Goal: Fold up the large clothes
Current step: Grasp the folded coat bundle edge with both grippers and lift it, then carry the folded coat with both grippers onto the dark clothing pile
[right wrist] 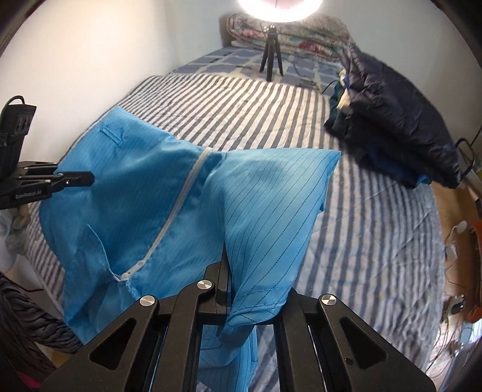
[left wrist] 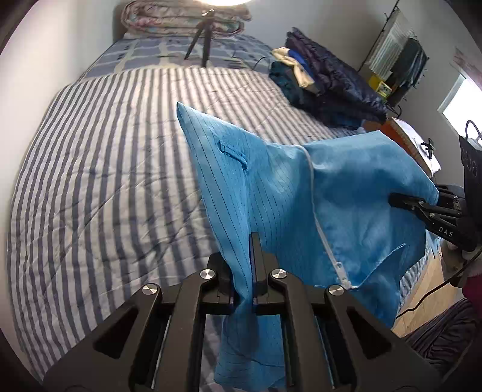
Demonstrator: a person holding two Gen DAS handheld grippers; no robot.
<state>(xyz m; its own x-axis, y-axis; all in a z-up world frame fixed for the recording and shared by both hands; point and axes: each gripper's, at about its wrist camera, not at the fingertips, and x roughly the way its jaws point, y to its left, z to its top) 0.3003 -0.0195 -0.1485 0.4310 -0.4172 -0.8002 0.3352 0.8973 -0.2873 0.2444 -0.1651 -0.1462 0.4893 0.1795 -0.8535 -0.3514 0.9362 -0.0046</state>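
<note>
A bright blue pinstriped garment (left wrist: pixel 301 193) with a white zipper (left wrist: pixel 322 229) hangs in the air above the striped bed, stretched between both grippers. My left gripper (left wrist: pixel 250 265) is shut on one edge of it; cloth drapes below the jaws. My right gripper (left wrist: pixel 400 202) shows at the right, shut on the other edge. In the right wrist view the garment (right wrist: pixel 168 205) spreads across the lower left, my right gripper (right wrist: pixel 232 289) is shut on its fabric, and my left gripper (right wrist: pixel 81 179) grips its far left edge.
A bed with a blue-and-white striped quilt (left wrist: pixel 120 169) fills the view. A pile of dark folded clothes (left wrist: pixel 325 81) lies at its far right. A small tripod (left wrist: pixel 201 39) and a rolled floral quilt (left wrist: pixel 180 18) stand at the head. Wall runs along the left.
</note>
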